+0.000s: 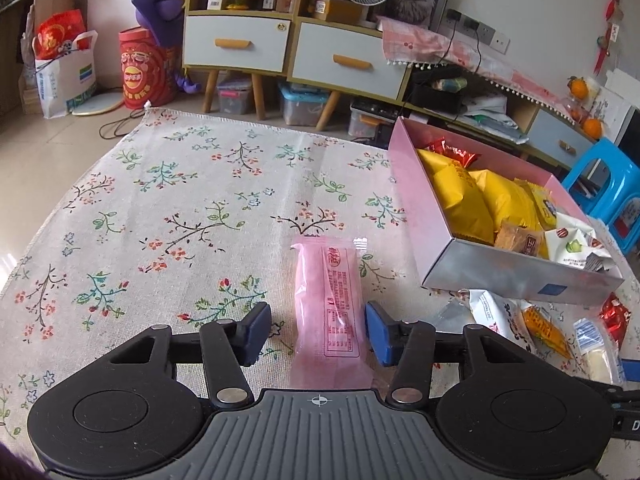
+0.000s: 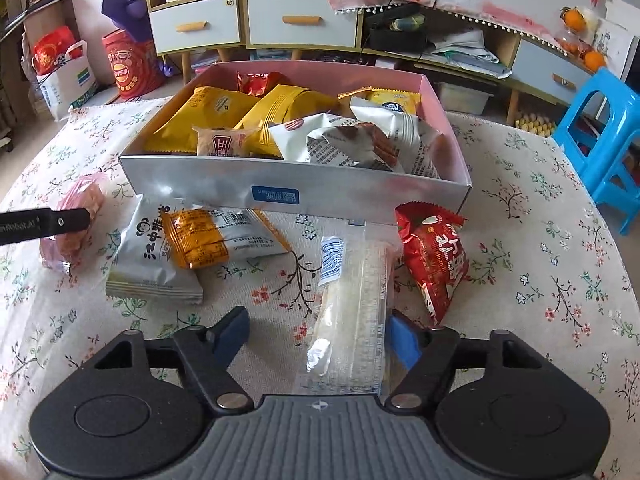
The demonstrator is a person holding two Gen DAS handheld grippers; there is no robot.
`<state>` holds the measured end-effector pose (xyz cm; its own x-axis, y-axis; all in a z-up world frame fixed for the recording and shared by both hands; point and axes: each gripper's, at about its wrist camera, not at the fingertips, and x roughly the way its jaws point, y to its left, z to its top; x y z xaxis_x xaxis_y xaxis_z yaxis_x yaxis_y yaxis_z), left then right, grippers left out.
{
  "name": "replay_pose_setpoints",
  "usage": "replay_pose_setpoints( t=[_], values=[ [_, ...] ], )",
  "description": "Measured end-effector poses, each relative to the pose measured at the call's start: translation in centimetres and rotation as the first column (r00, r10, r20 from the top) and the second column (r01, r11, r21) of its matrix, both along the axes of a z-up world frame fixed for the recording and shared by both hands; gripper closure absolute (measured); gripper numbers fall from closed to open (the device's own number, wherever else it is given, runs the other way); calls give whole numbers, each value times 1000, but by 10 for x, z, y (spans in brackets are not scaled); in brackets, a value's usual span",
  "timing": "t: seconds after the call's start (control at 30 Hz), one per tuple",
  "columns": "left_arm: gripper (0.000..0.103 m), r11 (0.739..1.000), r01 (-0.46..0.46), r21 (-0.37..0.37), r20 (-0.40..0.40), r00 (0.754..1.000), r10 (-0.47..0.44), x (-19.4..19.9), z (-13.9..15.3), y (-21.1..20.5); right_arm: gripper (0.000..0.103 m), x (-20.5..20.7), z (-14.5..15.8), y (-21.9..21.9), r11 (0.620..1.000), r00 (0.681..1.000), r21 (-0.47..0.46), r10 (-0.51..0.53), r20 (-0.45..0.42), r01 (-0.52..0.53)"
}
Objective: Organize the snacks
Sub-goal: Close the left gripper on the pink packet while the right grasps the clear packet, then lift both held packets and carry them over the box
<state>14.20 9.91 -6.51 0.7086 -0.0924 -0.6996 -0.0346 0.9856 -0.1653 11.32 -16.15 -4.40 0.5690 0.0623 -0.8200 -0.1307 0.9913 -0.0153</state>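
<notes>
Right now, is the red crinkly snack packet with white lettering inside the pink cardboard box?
No, the red crinkly snack packet lies on the floral tablecloth just outside the pink cardboard box, by its near right corner.

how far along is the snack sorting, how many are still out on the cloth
Mostly done: the box already holds a heap of yellow, white and red packets. In hand: the left gripper straddles the pink packet, the right gripper the clear packet, neither visibly clamped. Left after those: the grey-white packet, the orange packet and the red packet.
</notes>
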Motion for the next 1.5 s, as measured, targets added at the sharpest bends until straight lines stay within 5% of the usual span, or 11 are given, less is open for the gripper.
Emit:
replay_pose_setpoints(
  t=[0.2, 0.5, 0.87, 1.17, 1.5],
  values=[
    [63, 999, 9, 35, 2, 1000, -9, -2, 0, -6, 79, -1, 3, 3, 1000, 1000, -1, 14, 12, -14],
    [73, 1000, -11, -20, -31, 999, 10, -6, 4, -5, 95, -1, 10, 8, 1000, 1000, 8, 17, 14, -17],
    [73, 993, -23, -112, -71, 997, 15, -13, 14, 4, 96, -3, 36, 7, 989, 1000, 151, 6, 13, -8],
    [74, 993, 18, -114, -10, 1000, -19, -22, 39, 5, 96, 8, 57, -6, 955, 998, 292, -66, 22, 57],
    [73, 993, 45, -105, 35, 999, -41, -14, 53, -6, 96, 29, 55, -34, 882, 986, 445, -167, -8, 153]
  ],
)
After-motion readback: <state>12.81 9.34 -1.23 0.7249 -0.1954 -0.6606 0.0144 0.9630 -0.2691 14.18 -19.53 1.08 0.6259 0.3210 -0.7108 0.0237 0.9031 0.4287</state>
